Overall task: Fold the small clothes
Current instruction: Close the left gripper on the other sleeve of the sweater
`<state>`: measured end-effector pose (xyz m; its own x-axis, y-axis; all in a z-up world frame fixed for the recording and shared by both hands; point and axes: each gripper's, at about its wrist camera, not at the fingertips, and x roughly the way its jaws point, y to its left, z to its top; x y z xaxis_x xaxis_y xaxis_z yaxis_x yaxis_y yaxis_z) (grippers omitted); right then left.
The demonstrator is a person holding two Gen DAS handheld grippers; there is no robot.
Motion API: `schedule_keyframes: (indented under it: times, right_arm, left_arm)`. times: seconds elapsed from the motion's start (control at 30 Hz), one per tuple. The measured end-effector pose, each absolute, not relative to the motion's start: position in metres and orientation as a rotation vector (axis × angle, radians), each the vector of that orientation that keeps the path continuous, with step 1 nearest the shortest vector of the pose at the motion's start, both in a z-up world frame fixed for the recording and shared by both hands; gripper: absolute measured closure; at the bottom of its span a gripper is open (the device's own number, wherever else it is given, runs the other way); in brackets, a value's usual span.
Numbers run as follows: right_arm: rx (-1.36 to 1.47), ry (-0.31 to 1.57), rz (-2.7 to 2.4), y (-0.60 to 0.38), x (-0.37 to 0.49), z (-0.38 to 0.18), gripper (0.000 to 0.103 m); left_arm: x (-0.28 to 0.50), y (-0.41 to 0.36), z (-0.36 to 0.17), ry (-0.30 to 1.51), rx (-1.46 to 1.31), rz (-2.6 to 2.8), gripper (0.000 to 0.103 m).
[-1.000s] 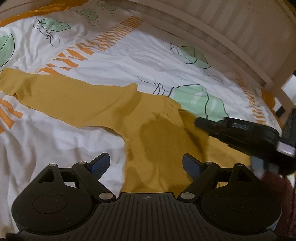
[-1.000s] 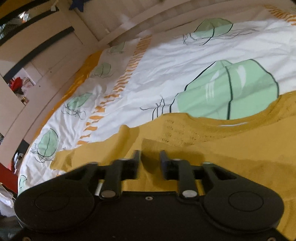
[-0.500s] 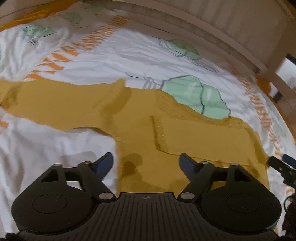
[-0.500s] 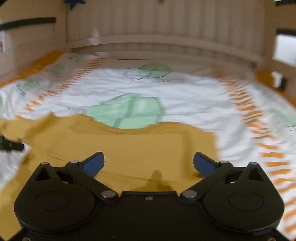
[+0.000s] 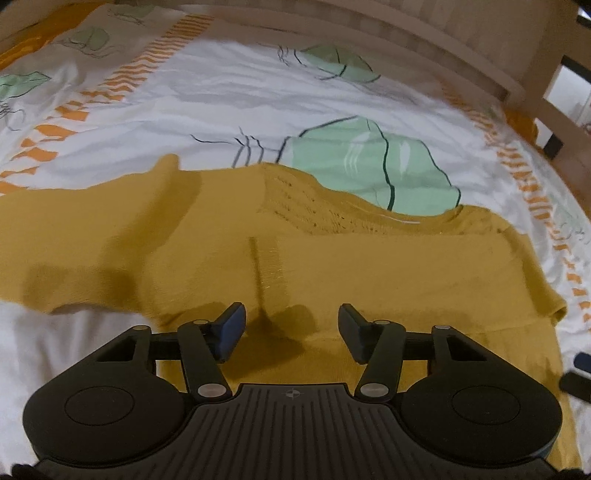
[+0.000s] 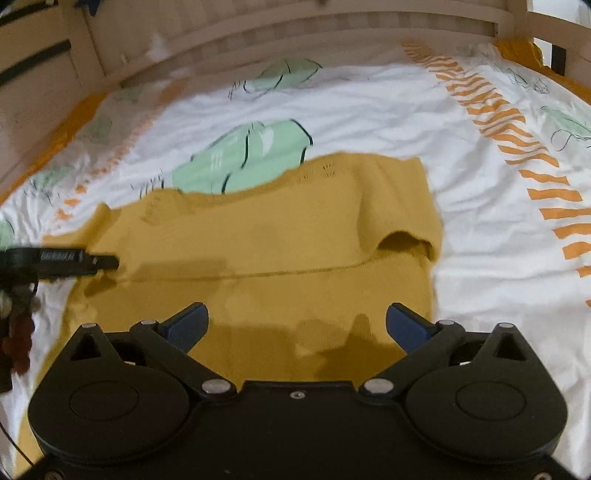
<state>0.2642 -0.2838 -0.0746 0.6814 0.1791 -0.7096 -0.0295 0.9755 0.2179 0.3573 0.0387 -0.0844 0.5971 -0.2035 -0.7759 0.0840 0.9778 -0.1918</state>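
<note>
One mustard-yellow knit sweater (image 5: pixel 369 273) lies flat on the bed sheet (image 5: pixel 221 103), which is white with green leaf prints and orange dashed stripes.

Left wrist view only: one sleeve (image 5: pixel 81 236) stretched out toward 9 o'clock, unfolded, and the cuff end of the other sleeve lying across the chest, near centre.

Right wrist view only: the fold at the sweater's 3 o'clock shoulder, where that sleeve (image 6: pixel 258 240) turns back and runs toward 9 o'clock over the body. The wooden bed rail (image 6: pixel 295 33) is at 12 o'clock.

Left gripper (image 5: pixel 291 328): jaws about half apart and just been closing. They hover over the sweater front with nothing between the pads; touching the cloth or not, cannot tell. In the right view it (image 6: pixel 107 261) enters from 9 o'clock, tip over the sweater's left edge.

Right gripper (image 6: pixel 297 325): jaws spread wide, empty, above the lower body of the sweater.

Count: one sweater, two sleeves (one folded in, one out), two grippers.
</note>
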Motion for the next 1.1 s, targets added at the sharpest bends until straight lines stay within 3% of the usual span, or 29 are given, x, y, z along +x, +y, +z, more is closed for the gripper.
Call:
schedule_keyframes:
  times: [0.17, 0.23, 0.33, 0.4, 0.63, 1.1]
  right_arm:
    - [0.207, 0.84, 0.144, -0.277, 0.263, -0.083, 0.001]
    - [0.201, 0.852, 0.157, -0.273, 0.265, -0.085, 0.001]
    - [0.191, 0.875, 0.171, -0.268, 0.265, -0.089, 0.001]
    - [0.201, 0.889, 0.183, -0.267, 0.265, -0.091, 0.001]
    - [0.247, 0.912, 0.18, -0.271, 0.265, -0.093, 0.001]
    - [0.259, 0.935, 0.173, -0.274, 0.269, -0.096, 0.001]
  left_arm:
    - [0.374, 0.026, -0.096, 0.956, -0.148, -0.16, 0.05]
    - [0.378, 0.023, -0.099, 0.958, -0.149, -0.141, 0.059]
    - [0.379, 0.02, -0.094, 0.946, -0.107, -0.103, 0.087]
    - [0.378, 0.018, -0.086, 0.916, -0.082, -0.112, 0.095]
    - [0.371, 0.019, -0.048, 0.779, -0.001, -0.131, 0.096]
    - [0.389, 0.038, -0.085, 0.896, 0.023, -0.064, 0.092]
